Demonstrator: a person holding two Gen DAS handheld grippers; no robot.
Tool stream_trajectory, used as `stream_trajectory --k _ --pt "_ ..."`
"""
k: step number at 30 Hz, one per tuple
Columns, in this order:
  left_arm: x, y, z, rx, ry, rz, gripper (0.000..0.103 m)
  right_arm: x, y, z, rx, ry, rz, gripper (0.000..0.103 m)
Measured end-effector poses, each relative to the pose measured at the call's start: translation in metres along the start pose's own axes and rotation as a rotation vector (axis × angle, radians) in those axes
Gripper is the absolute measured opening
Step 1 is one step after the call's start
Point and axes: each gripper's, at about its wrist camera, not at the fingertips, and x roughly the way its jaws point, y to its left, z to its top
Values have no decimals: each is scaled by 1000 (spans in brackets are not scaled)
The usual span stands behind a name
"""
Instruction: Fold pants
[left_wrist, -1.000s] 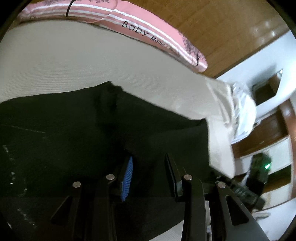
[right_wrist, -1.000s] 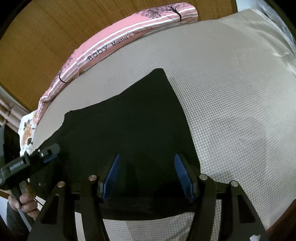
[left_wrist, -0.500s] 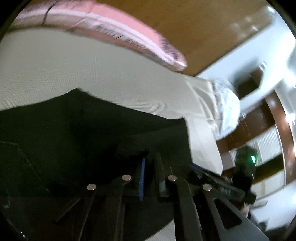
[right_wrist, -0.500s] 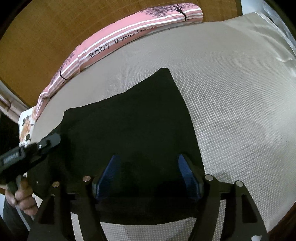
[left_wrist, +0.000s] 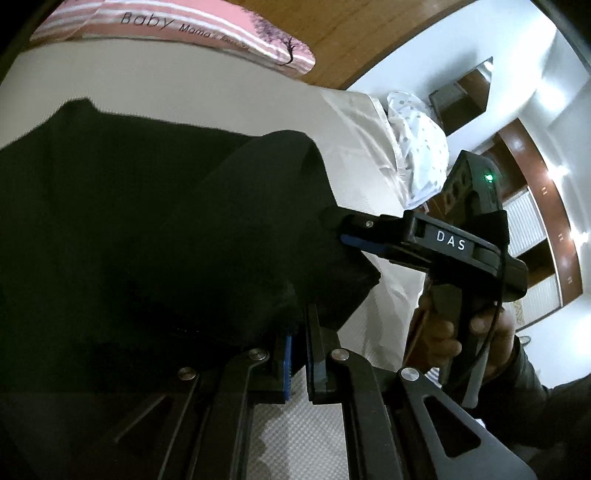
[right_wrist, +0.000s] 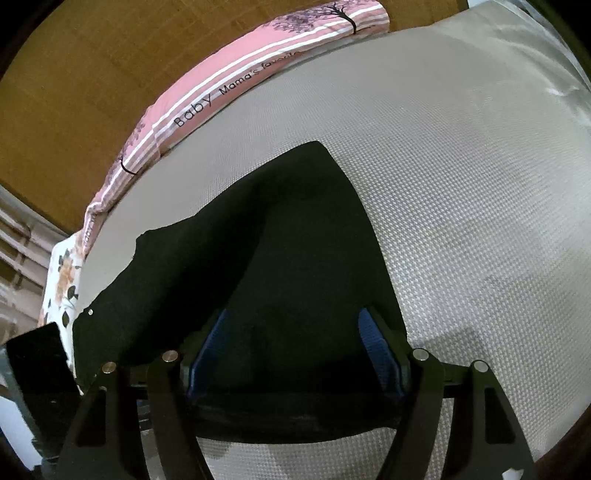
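Note:
Black pants (right_wrist: 280, 258) lie spread on a pale grey mattress (right_wrist: 461, 184). My left gripper (left_wrist: 299, 354) is shut on the near edge of the pants (left_wrist: 147, 221) and holds that edge lifted, so the cloth bulges upward. My right gripper (right_wrist: 295, 350) is open, its blue pads straddling the pants' near end. In the left wrist view the right gripper (left_wrist: 343, 229) reaches in from the right, its fingertips buried in the raised fold, and a hand holds its handle.
A pink striped pillow (right_wrist: 240, 81) lies along the far edge against a wooden headboard (right_wrist: 74, 74). A white spotted cloth (left_wrist: 417, 147) sits past the mattress corner. A floral cloth (right_wrist: 62, 280) lies at the left.
My left gripper has closed on the pants' edge and lifted it. The right gripper has moved forward into the cloth, still open.

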Motion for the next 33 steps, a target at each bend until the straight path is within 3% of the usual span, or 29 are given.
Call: stream_trajectory --k 6,9,11,12,16,23,29,33 --pt "-7 3 -12 -8 97 19 15 4 3 -2 -8 3 -12 69" --pt "-26 8 -17 -13 81 35 28 6 3 -3 -11 7 -18 69" --pt "-39 11 -21 -12 69 53 43 8 7 -4 -38 11 -36 68" --pt "-44 13 -22 -5 69 53 45 9 9 -5 -51 12 -47 67" --pt "-70 31 -21 -56 13 48 45 14 20 -10 -143 23 -124 66" --pt "-94 74 9 -265 -134 18 45 13 18 -12 -136 21 -113 66" --pt "-90 92 48 -280 -146 38 45 13 17 -11 -132 19 -105 70" --pt "-76 101 73 -282 -92 1 45 11 16 -11 -143 17 -108 72"
